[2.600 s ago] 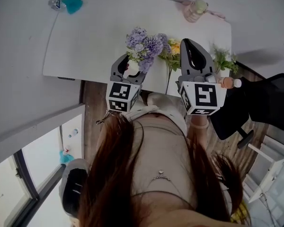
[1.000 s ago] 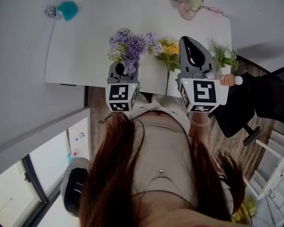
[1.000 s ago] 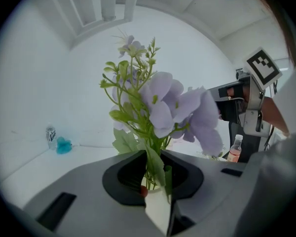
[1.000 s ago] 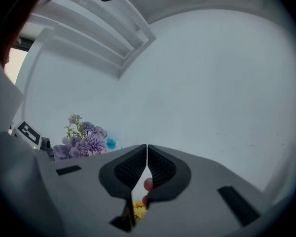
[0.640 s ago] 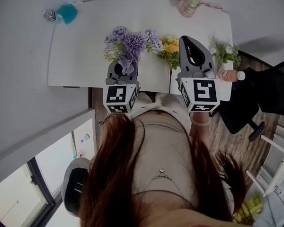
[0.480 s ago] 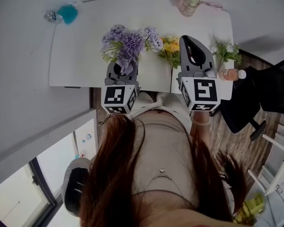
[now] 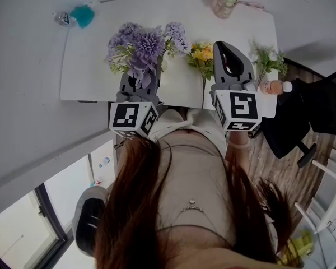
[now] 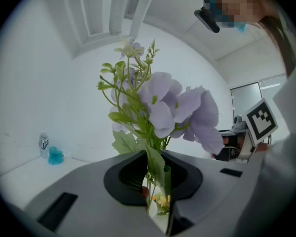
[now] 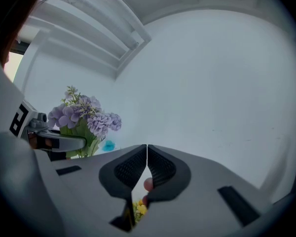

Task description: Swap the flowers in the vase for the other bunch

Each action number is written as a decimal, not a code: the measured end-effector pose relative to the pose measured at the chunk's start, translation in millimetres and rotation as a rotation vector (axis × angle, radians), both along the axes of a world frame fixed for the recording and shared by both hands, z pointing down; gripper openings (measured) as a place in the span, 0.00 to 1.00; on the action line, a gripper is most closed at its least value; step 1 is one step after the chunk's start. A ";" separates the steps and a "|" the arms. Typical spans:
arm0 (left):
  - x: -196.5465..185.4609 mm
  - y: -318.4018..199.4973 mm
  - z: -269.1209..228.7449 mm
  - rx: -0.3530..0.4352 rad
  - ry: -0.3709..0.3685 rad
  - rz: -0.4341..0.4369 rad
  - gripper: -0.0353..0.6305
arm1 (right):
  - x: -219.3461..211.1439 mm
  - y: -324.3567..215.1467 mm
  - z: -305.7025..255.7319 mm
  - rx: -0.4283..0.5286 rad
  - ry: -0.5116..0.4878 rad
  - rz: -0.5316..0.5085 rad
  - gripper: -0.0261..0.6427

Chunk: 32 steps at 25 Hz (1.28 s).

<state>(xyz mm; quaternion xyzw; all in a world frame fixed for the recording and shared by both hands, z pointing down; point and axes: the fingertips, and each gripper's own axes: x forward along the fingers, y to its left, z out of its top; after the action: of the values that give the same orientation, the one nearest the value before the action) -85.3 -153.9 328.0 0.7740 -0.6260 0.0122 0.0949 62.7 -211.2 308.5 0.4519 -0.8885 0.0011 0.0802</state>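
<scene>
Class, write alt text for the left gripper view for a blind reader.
The left claw, closing, pinches the stems of a purple flower bunch held up against a white wall. A clear bottle stands far left.

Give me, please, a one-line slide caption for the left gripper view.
Left hand-held gripper, jaws closing, clamps the purple flower bunch between them, blooms upright against a white wall.

The right gripper (image 9: 147, 151) is pointing at a pale wall (image 9: 212, 83), its jaws lying pressed together. Through the gap below them, yellow flowers (image 9: 138, 209) and a small pinkish round thing (image 9: 148, 184) are showing. To the left, the left gripper (image 9: 79, 142), jaws closing on the stems, is holding purple flowers (image 9: 84, 118) upright, with a teal object (image 9: 107, 145) sitting farther off.
</scene>
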 end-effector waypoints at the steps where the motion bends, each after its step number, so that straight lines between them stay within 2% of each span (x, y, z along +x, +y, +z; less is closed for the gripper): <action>1: -0.5 0.2 -3.3 0.005 0.003 -0.001 0.14 | 0.0 0.2 0.2 -0.001 -0.002 -0.002 0.08; 19: -6.9 2.5 -37.5 0.071 -0.029 -0.041 0.13 | 5.5 7.2 3.0 -0.011 -0.053 -0.047 0.08; 32: -25.8 4.4 -69.3 0.125 -0.022 -0.076 0.13 | -14.2 8.7 -4.2 -0.008 -0.073 -0.091 0.08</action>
<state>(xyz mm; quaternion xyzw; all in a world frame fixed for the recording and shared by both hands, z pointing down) -111.1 -149.6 258.7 0.7539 -0.6554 -0.0220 0.0397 48.5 -202.4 304.3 0.4103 -0.9104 0.0175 0.0497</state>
